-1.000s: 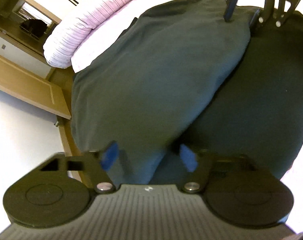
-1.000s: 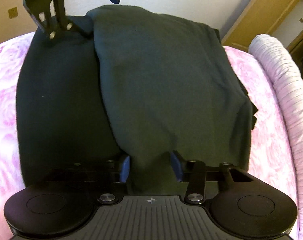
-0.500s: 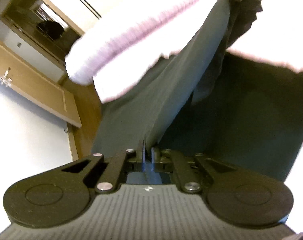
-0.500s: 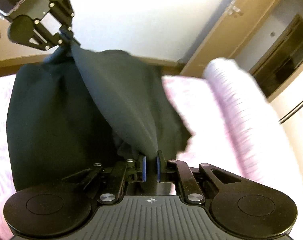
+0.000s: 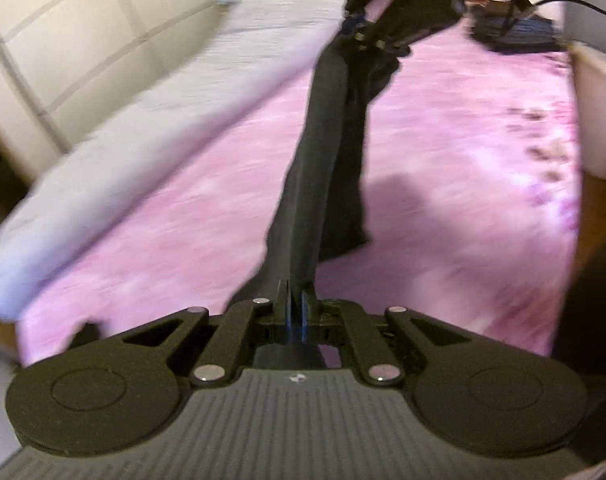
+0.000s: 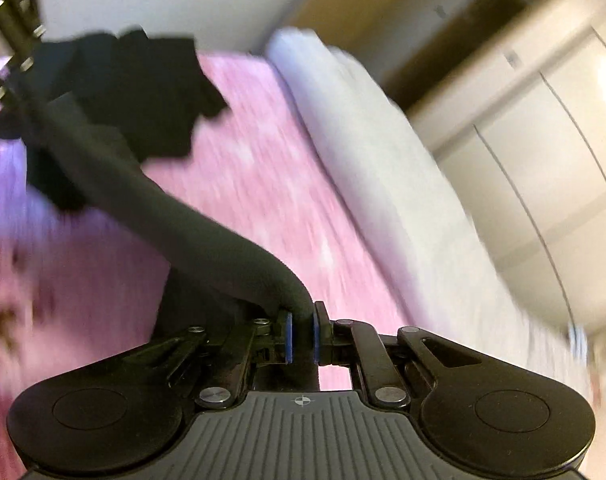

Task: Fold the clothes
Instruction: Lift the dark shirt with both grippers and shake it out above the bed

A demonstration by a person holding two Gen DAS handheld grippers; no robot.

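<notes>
Pink bedspread [image 5: 207,208] below: my left gripper [image 5: 295,312] and right gripper [image 6: 301,338], each clamped on the dark garment [image 5: 319,168], stretch it aloft mid-fold; next, lay it flat

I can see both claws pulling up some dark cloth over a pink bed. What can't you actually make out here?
- What garment the dark cloth is: bunched and stretched in both wrist views.
- The pink bedspread pattern: smeared by motion blur.
- The dark item at the far end of the bed, left wrist view: blurred.
- The left claw in the right wrist view: cut off by the edge.
</notes>
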